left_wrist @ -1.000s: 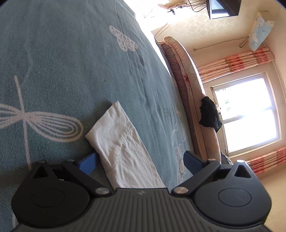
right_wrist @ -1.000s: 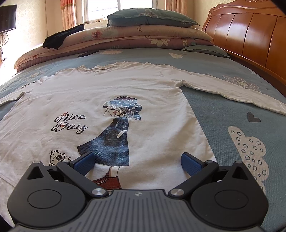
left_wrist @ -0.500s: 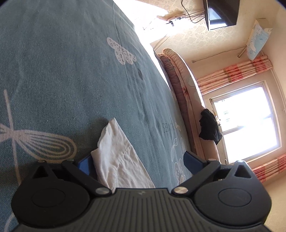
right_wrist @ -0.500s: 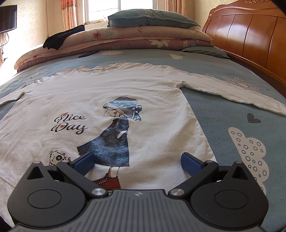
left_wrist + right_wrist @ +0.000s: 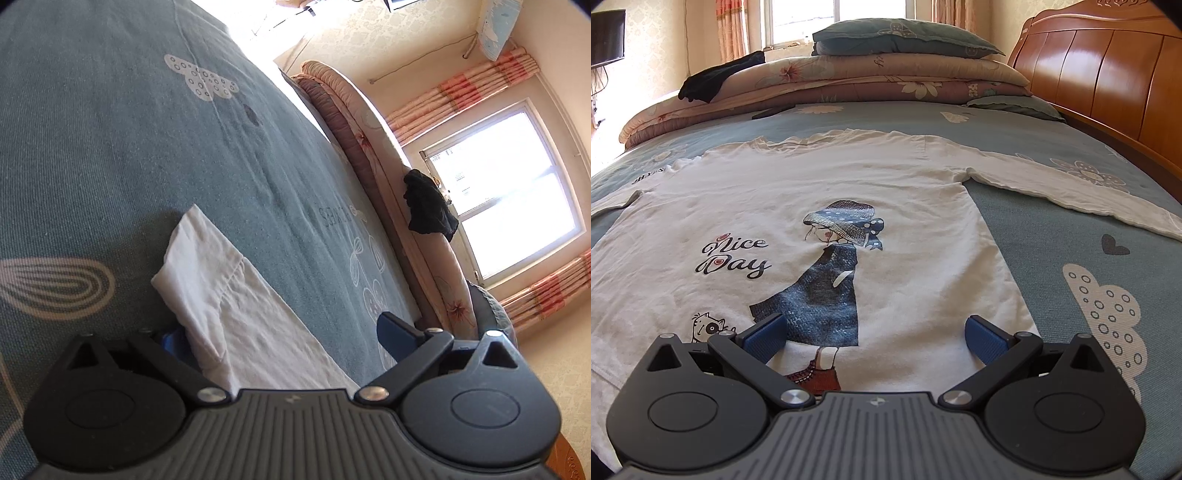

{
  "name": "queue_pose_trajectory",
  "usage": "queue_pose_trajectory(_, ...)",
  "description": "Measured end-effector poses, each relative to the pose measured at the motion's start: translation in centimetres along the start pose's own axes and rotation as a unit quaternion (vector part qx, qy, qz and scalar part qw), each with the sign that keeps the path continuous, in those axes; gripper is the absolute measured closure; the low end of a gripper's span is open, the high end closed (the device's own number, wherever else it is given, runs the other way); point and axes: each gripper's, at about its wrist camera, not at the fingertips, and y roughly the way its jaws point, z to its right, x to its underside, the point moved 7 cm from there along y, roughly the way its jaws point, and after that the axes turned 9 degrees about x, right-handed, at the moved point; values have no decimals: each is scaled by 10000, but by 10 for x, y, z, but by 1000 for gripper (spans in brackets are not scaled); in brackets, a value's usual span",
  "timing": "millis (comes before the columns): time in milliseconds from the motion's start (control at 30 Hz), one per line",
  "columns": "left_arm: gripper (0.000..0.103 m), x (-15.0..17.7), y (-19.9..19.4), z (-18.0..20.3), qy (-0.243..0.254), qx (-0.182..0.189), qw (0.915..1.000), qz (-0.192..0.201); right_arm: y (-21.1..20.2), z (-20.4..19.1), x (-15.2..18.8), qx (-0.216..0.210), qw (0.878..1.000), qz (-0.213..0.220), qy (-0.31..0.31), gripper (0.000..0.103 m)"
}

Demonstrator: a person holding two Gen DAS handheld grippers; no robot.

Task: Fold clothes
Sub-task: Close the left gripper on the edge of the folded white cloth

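A white long-sleeved shirt (image 5: 812, 192) with a printed girl and "Nice Day" lies flat, front up, on the blue-green bedsheet (image 5: 1052, 240), sleeves spread out. My right gripper (image 5: 875, 334) hovers open over the shirt's lower hem, with nothing gripped. In the left wrist view, the cuff end of one sleeve (image 5: 221, 280) runs between the fingers of my left gripper (image 5: 284, 332). Its jaws are closing but still stand wide. The left pad is mostly hidden behind the cuff's edge, and the right pad (image 5: 397, 330) is well apart from the cloth.
Folded quilts (image 5: 868, 77) topped by a pillow (image 5: 897, 37) are stacked at the far side, with a black garment (image 5: 716, 75) draped on them. A wooden headboard (image 5: 1100, 74) rises on the right. A window (image 5: 506, 192) with striped curtains lies beyond.
The left gripper has rolled and shifted, so the sleeve cuff now lies deeper between its jaws and covers the left pad. The right gripper and the shirt body have not moved.
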Motion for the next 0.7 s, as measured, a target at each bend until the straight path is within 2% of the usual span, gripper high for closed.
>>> queue_pose_trajectory(100,31,5,-6,-1,316,-228,9992,39,0,0,0,-9,10000,37,-3,0)
queue_pose_trajectory(167,47,4,-10,-5,183,-323,9993,92,0,0,1,-15,10000,61,-8,0)
queue_pose_trajectory(233,56,2,-12,-9,38,-450,9989,93,0,0,1,-20,10000,78,-13,0)
queue_pose_trajectory(400,59,3,-7,-1,197,-940,9954,-26,0,0,1,-32,10000,91,-16,0)
queue_pose_trajectory(500,72,3,-5,1,222,-1352,9906,-55,0,0,1,-41,9999,99,-21,0)
queue_pose_trajectory(567,87,3,-5,1,239,-1608,9866,-95,0,0,1,-50,9999,105,-24,0)
queue_pose_trajectory(700,91,2,-6,1,132,-1924,9810,-186,-1,1,2,-65,9999,117,-31,0)
